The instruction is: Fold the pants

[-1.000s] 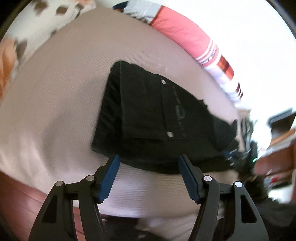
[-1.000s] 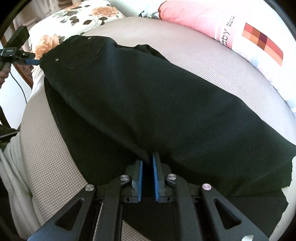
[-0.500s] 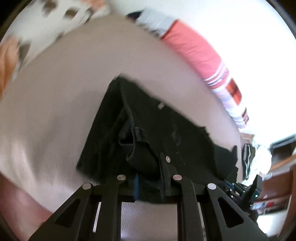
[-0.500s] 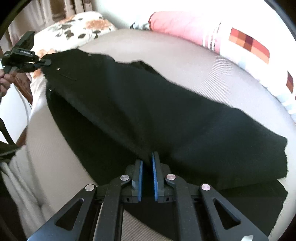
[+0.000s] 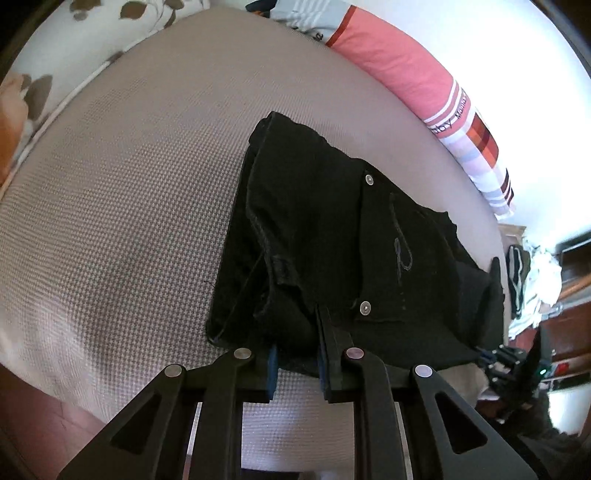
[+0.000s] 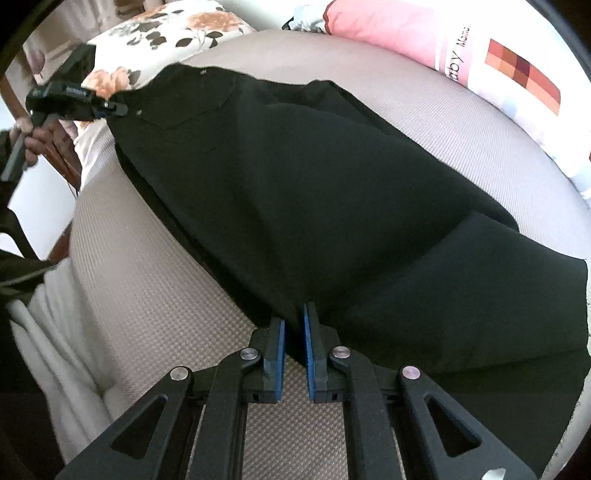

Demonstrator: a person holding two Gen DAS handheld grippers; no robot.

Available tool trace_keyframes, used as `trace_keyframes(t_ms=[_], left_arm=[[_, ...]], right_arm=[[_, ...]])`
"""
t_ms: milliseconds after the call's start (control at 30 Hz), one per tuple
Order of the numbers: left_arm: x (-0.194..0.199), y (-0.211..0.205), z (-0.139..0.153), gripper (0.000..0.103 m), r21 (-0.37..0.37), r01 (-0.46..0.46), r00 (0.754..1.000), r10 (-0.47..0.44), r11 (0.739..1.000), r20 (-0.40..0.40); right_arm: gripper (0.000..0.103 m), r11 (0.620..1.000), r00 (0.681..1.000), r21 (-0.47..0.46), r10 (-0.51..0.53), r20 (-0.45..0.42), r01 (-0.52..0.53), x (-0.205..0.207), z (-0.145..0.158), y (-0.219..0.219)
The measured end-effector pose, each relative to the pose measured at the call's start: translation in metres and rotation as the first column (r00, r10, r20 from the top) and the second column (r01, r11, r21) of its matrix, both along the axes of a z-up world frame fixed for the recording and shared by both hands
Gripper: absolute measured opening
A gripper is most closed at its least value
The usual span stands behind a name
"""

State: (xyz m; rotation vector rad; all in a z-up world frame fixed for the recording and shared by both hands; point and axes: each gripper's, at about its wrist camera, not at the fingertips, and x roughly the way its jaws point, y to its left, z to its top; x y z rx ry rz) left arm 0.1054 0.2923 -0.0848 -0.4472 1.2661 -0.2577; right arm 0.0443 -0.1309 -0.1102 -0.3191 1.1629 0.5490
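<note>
Lying across the bed (image 6: 155, 295), black pants (image 6: 332, 192); left gripper (image 5: 295, 363) jaws clamp waistband near bed's edge, right gripper (image 6: 293, 350) jaws pinch leg fold.

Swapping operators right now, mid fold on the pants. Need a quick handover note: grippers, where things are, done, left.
Left gripper: shut on the waistband edge of the black pants, near the back pocket.
Right gripper: shut on the near edge of a pant leg.
Pants lie stretched along the grey bed cover, waist toward the floral pillow, hems at the other end. One leg appears to lie over the other.
Done: apparently folded in half lengthwise; both ends gripped.
Left: likely bring hems to waist, then smooth flat.
</note>
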Motion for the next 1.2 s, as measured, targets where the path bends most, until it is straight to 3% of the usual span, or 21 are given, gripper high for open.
trace_keyframes(t_ms=[200,300,333,400,467,600,633,733,833,967,1200], left_arm=[[-0.002,-0.02,-0.006,0.028,0.129,0.039,0.998,-0.044,0.991,0.037],[-0.008,-0.025,0.0,0.039,0.21,0.027,0.997,-0.04,0.977,0.059],[-0.009,-0.026,0.002,0.048,0.231,0.022,0.997,-0.038,0.973,0.063],[-0.014,-0.029,0.011,0.056,0.296,0.019,0.995,-0.047,0.955,0.088],[-0.02,-0.033,0.02,0.057,0.331,0.026,0.991,-0.067,0.943,0.113],[-0.033,-0.055,0.043,0.057,0.463,0.028,0.97,-0.136,0.886,0.2],[-0.038,-0.068,0.049,0.057,0.496,0.044,0.956,-0.18,0.867,0.23],[-0.045,-0.105,0.06,0.057,0.52,0.119,0.909,-0.303,0.846,0.285],[-0.048,-0.157,0.06,0.057,0.471,0.269,0.843,-0.442,0.84,0.306],[-0.048,-0.215,0.047,0.057,0.412,0.43,0.766,-0.566,0.803,0.304],[-0.042,-0.302,0.005,0.057,0.388,0.62,0.639,-0.726,0.682,0.254]], right_arm=[[0.008,1.0,1.0,0.006,-0.023,-0.018,0.024,-0.001,-0.013,0.0],[0.009,0.998,0.998,0.031,-0.053,-0.031,0.054,0.002,-0.012,-0.003],[0.009,0.998,0.998,0.036,-0.058,-0.031,0.059,0.002,-0.012,-0.004],[0.009,0.997,0.998,0.038,-0.062,-0.026,0.063,0.001,-0.012,-0.004],[0.01,0.997,0.998,0.041,-0.065,-0.024,0.066,0.0,-0.012,-0.005],[0.01,0.993,0.996,0.075,-0.085,-0.041,0.088,0.002,-0.013,-0.01],[0.01,0.992,0.995,0.085,-0.093,-0.049,0.097,0.003,-0.013,-0.011],[0.01,0.987,0.991,0.108,-0.11,-0.072,0.118,0.006,-0.013,-0.015],[0.011,0.979,0.985,0.136,-0.136,-0.106,0.15,0.01,-0.013,-0.019],[0.012,0.962,0.971,0.178,-0.179,-0.158,0.207,0.014,-0.014,-0.027],[0.012,0.95,0.961,0.196,-0.206,-0.186,0.242,0.017,-0.012,-0.029]])
